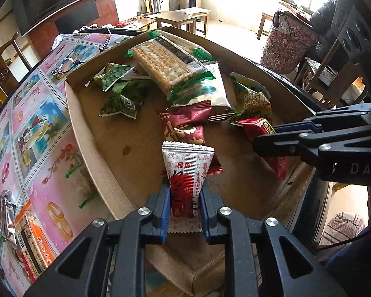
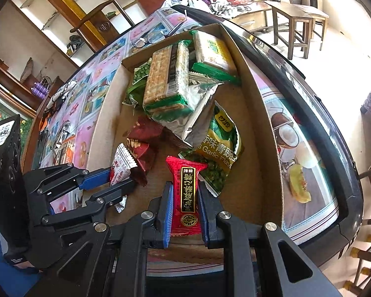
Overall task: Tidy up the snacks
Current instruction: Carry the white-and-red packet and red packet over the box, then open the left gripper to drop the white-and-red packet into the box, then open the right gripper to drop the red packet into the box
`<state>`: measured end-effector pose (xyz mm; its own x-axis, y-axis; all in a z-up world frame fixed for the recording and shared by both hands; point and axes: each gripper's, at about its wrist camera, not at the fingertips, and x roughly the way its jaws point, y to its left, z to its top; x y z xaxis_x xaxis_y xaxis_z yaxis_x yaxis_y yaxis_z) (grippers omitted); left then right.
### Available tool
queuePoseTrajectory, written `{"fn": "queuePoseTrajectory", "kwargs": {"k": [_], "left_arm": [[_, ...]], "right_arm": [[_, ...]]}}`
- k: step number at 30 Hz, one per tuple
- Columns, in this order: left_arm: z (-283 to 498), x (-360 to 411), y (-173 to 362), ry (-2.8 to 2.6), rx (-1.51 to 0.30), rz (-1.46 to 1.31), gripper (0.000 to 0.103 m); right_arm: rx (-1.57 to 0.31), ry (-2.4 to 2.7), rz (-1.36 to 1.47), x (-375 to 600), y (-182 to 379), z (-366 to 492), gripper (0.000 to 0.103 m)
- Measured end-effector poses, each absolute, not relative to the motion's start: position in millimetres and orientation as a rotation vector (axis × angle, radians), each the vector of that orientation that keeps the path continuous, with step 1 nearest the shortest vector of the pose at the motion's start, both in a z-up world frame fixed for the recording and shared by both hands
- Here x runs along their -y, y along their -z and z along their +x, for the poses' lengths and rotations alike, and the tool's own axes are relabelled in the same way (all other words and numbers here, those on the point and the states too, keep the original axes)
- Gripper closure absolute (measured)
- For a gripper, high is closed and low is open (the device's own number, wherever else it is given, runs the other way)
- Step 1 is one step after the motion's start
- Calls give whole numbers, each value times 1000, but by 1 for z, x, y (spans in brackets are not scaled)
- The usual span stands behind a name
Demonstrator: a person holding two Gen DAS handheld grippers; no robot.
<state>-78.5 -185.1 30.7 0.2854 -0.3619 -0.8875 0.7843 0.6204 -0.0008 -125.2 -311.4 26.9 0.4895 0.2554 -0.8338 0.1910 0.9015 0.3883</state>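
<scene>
Both tongs loaded over the cardboard tray [image 1: 91, 133] on the bench.
Your left tongs [image 1: 184, 205] grip a white-and-red sachet [image 1: 185, 173]; your right tongs [image 2: 184, 208] — at 3 o'clock — grip a red packet [image 2: 186, 193]. Both point steeply down. Next: set each down beside matching snacks.

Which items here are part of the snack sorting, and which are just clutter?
Job:
- cardboard tray
- white-and-red packet in left gripper
- red packet in right gripper
- cracker packs, green pea bags, maroon packet in the tray

Clutter:
- eyeglasses
- kettle
- orange box on the table, possibly a snack
</scene>
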Motion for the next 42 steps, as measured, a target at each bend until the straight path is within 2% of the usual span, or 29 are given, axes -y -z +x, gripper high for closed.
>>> {"fn": "queuePoseTrajectory", "kwargs": {"k": [27, 30, 34, 42], "left_arm": [[-78, 182, -29, 820, -1017, 496, 81], [-79, 181, -29, 817, -1012, 500, 74], [-80, 178, -32, 801, -996, 499, 56], [-86, 174, -39, 784, -961, 495, 39]], "right_arm": [[-1100, -19, 432, 299, -22, -122, 83], [-1096, -10, 429, 298, -23, -124, 83], [-1084, 2, 421, 299, -26, -127, 83], [-1059, 20, 411, 296, -33, -133, 82]]}}
